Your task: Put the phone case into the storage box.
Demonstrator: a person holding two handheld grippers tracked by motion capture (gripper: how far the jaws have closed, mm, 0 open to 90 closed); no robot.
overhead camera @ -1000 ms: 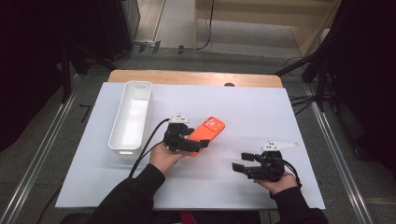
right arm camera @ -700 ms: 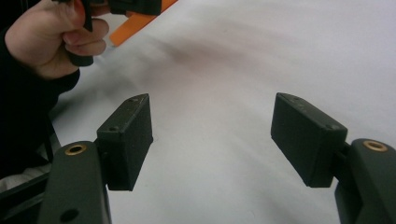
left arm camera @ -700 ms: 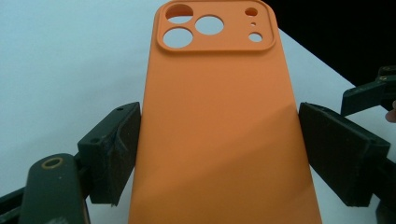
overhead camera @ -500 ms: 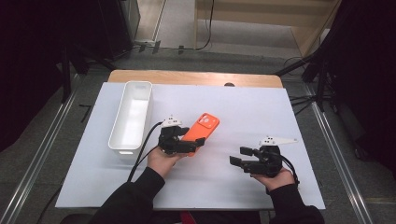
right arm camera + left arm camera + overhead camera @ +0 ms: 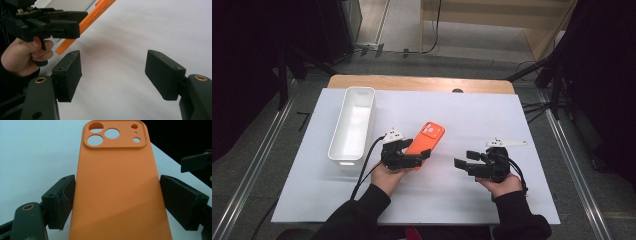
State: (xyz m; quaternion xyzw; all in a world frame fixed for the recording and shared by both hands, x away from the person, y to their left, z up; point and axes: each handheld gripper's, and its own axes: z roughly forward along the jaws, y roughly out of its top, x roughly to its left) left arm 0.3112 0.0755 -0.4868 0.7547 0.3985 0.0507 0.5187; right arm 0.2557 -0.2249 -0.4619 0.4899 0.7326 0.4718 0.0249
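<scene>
An orange phone case (image 5: 427,139) with camera cut-outs is held just above the white sheet, left of the middle. My left gripper (image 5: 409,157) is shut on the case's near end. In the left gripper view, the case (image 5: 117,190) sits back side up with a jaw pressed against each long edge. My right gripper (image 5: 464,159) is open to the right of it, low over the sheet, with nothing between its fingers (image 5: 67,75). In the right gripper view, the case (image 5: 87,22) and the left gripper (image 5: 65,22) show side-on at the upper left.
A long white tray (image 5: 353,125) lies on the left of the sheet (image 5: 492,115), just left of my left gripper. The wooden table edge (image 5: 422,82) runs along the back. Dark stands and cables surround the table.
My left gripper has carried the phone case a little to the left, nearer the tray. My right gripper has also shifted left and slightly forward, still open.
</scene>
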